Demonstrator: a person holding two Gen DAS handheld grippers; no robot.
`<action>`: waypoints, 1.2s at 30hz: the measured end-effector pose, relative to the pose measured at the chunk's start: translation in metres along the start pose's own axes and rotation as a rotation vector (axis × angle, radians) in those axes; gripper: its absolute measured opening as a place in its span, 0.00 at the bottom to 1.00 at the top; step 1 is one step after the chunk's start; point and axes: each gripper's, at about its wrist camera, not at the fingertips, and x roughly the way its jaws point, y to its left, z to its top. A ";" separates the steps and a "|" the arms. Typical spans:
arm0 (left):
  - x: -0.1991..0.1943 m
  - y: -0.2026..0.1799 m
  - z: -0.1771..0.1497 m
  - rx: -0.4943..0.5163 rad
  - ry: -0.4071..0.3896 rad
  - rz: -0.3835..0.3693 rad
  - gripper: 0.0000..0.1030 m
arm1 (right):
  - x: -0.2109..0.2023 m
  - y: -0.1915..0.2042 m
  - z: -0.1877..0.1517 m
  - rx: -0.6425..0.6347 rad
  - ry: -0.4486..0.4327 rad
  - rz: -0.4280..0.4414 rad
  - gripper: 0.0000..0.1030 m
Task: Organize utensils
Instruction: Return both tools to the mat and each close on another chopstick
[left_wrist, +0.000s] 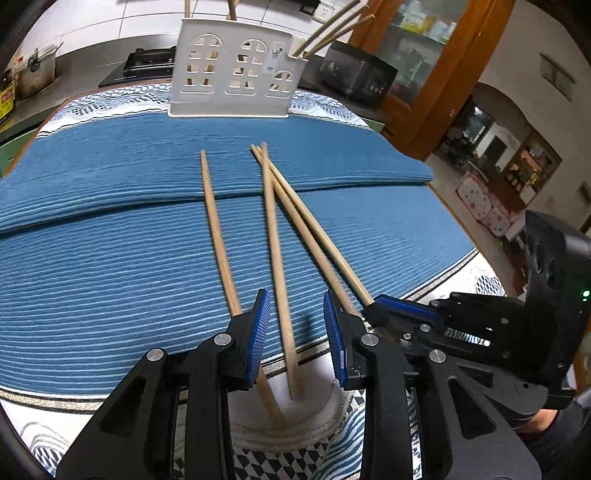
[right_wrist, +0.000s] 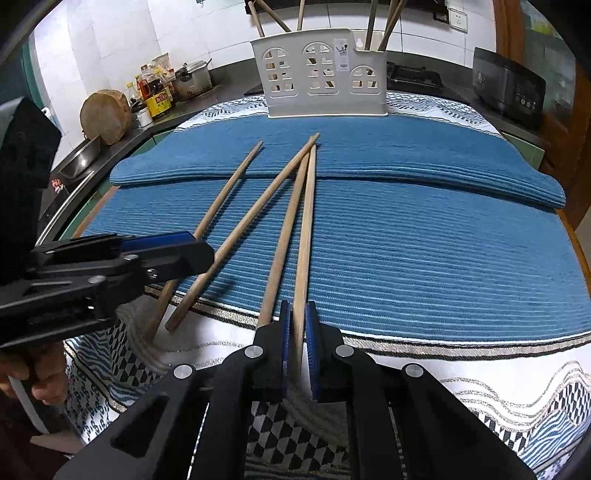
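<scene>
since the white holder (right_wrist: 319, 74) stands at the desk's far edge, four chopsticks lie fanned nearer than it – the right hand-held gripper (right_wrist: 299, 332) pinches one chopstick (right_wrist: 306, 236) by its near end, the left hand-held gripper (left_wrist: 295, 325) hangs part-open around another chopstick (left_wrist: 275, 258).

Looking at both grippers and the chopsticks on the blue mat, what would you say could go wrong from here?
The right gripper pinches its chopstick near one end, so the stick may droop or pivot when lifted. That chopstick lies against its neighbour, which could get dragged along. The left gripper stands open around a chopstick close to others, so closing might nudge them.
</scene>
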 end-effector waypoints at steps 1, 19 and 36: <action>0.001 -0.001 0.000 0.005 0.001 0.006 0.28 | -0.001 -0.002 0.000 0.003 -0.001 0.000 0.07; 0.021 -0.023 -0.004 0.104 0.006 0.222 0.09 | -0.034 -0.021 -0.009 0.031 -0.084 -0.004 0.07; -0.031 -0.021 0.032 0.057 -0.151 0.120 0.05 | -0.102 -0.023 0.030 -0.006 -0.273 -0.003 0.07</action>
